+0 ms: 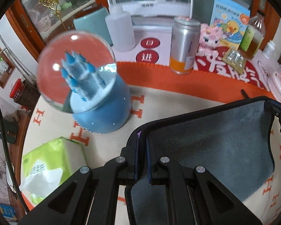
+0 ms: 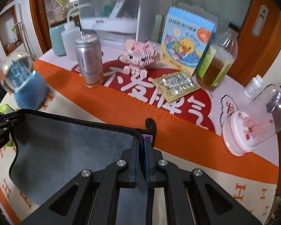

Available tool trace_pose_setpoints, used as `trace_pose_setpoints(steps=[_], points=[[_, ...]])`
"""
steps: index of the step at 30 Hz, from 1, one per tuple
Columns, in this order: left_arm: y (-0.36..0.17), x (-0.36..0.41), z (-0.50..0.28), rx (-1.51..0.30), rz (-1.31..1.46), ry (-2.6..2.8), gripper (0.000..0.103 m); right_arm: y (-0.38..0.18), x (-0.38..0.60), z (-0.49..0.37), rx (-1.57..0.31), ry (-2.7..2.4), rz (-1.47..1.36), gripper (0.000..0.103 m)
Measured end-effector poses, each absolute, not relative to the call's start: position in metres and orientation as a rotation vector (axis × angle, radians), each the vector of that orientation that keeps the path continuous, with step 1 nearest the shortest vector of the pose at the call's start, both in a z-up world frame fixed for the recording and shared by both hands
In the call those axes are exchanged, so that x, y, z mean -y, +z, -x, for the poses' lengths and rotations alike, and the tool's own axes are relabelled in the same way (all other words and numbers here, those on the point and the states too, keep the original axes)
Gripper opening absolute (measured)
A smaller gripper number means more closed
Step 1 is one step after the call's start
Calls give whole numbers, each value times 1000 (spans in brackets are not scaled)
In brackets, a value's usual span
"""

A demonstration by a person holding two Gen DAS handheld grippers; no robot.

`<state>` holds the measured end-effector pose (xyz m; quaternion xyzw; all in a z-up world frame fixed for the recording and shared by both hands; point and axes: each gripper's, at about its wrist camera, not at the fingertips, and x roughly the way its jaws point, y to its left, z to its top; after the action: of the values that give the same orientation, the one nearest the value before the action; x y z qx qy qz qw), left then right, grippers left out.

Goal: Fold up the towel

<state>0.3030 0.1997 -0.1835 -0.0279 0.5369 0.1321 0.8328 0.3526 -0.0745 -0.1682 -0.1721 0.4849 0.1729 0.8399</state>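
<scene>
Nearest the lens in the left wrist view, the left gripper (image 1: 142, 136) has its 2 fingers clamped on a corner of the grey towel (image 1: 206, 142), where a small purple tag shows at the tips. From that pinched corner the towel's black-bound top edge runs toward 2 o'clock to its other corner, which the right gripper (image 1: 279, 110) holds at the frame's right side. The grey plush cloth hangs between the 2 grippers, lifted off the cream and orange tablecloth (image 1: 159, 101), and its lower part drops toward 5 o'clock under the left gripper's linkage.

In the right wrist view the right gripper (image 2: 142, 137) is likewise pressed together on a towel (image 2: 69, 140) corner with a purple tag, and the bound edge stretches toward 10 o'clock to the left gripper (image 2: 3, 119) at the left border. The towel body fills the area from 7 to 9 o'clock of the right gripper.

Around the towel, in the left view: a snow globe (image 1: 80, 82) with a blue castle at 11 o'clock, a green tissue pack (image 1: 50, 163) at 9 o'clock. At the far side of the table stand a silver can (image 1: 184, 45), a white squeeze bottle (image 1: 119, 28), a pink block-built figure (image 1: 209, 35), a picture-book box (image 1: 230, 20) and a bottle of amber liquid (image 1: 252, 35). In the right view a clear dome ornament (image 2: 256, 120) lies tipped over at 3 o'clock, well apart from the towel.
</scene>
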Motion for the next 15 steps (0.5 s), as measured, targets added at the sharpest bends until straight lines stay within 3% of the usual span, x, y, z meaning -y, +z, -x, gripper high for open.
trace_pose_setpoints(steps=[12, 13, 15], points=[[-220, -203, -319, -1171, 61, 320, 8, -201, 60, -361, -1018, 333, 429, 5], [-221, -202, -319, -1168, 53, 330, 12, -201, 60, -362, -1020, 335, 428, 6], [-221, -200, -318, -1164, 42, 339, 30, -200, 62, -360, -1025, 347, 411, 7]])
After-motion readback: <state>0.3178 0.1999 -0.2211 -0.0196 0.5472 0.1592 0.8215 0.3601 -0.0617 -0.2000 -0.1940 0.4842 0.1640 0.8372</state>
